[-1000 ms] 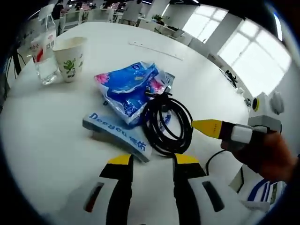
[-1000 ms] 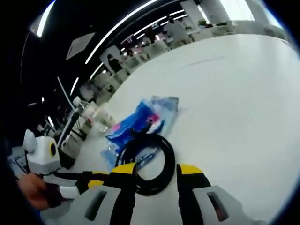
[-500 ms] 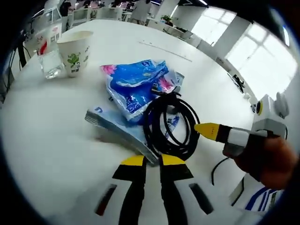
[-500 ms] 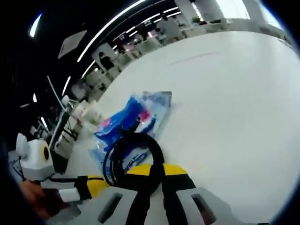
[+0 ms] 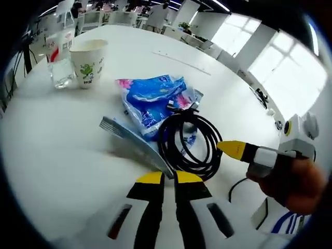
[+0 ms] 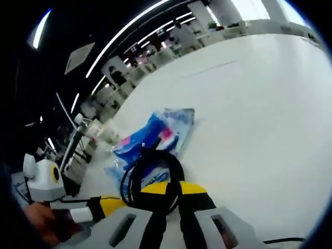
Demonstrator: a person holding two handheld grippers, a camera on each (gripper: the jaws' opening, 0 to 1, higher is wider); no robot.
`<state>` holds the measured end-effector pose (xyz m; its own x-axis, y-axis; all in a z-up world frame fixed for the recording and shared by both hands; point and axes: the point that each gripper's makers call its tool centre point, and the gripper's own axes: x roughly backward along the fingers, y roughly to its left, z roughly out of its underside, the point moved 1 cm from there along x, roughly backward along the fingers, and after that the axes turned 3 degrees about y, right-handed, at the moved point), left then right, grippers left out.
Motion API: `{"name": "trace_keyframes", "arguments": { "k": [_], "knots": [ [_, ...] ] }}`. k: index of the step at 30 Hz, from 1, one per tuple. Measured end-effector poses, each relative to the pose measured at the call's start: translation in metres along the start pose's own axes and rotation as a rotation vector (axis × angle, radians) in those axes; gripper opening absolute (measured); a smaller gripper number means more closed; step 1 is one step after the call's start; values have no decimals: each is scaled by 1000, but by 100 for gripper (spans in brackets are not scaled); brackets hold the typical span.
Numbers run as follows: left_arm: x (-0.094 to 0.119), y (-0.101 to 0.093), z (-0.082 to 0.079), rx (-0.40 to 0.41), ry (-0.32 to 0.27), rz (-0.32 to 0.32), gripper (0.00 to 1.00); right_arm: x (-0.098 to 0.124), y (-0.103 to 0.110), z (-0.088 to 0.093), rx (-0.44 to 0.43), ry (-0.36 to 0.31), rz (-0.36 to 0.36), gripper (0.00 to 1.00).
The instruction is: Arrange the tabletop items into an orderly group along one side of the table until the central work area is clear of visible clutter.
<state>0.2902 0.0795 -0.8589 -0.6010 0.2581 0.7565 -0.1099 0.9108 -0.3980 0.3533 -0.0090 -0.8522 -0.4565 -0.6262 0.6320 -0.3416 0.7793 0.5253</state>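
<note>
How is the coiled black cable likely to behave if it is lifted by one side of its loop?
The coiled black cable looks floppy: its loops lie loose and uneven, so they would probably sag and spread. A small tie near the top seems to bind it, so it may stay bundled. It overlaps the blue plastic packet, which might get dragged along.

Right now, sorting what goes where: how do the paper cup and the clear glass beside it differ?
The paper cup is opaque cream with a green print; the clear glass is see-through. The cup stands taller and wider than the glass. The cup sits nearer the blue packet; the glass is on its far side. Both stand upright on the white table, close together.
</note>
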Motion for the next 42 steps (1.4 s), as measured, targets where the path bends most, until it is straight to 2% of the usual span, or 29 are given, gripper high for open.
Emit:
{"name": "trace_keyframes", "arguments": {
  "k": [9, 14, 18, 22, 30, 33, 42],
  "knots": [
    [-1, -12, 3, -31, 9, 25, 3, 16, -5, 3, -33, -28, 13, 2],
    [-3, -12, 9, -10, 25, 37, 4, 19, -6, 2, -29, -31, 21, 2],
    [-2, -11, 18, -28, 51, 32, 5, 24, -7, 3, -30, -40, 32, 2],
    [7, -16, 23, -49, 51, 44, 4, 27, -10, -1, -40, -58, 34, 2],
    [16, -19, 24, -57, 48, 58, 6, 38, -29, -27, -88, -152, 37, 0],
    [16, -20, 25, -60, 51, 60, 6, 43, -41, -33, -63, -155, 57, 0],
    [16, -21, 28, -69, 56, 62, 7, 58, -78, -54, -144, -222, 107, 0]
  ]
}}
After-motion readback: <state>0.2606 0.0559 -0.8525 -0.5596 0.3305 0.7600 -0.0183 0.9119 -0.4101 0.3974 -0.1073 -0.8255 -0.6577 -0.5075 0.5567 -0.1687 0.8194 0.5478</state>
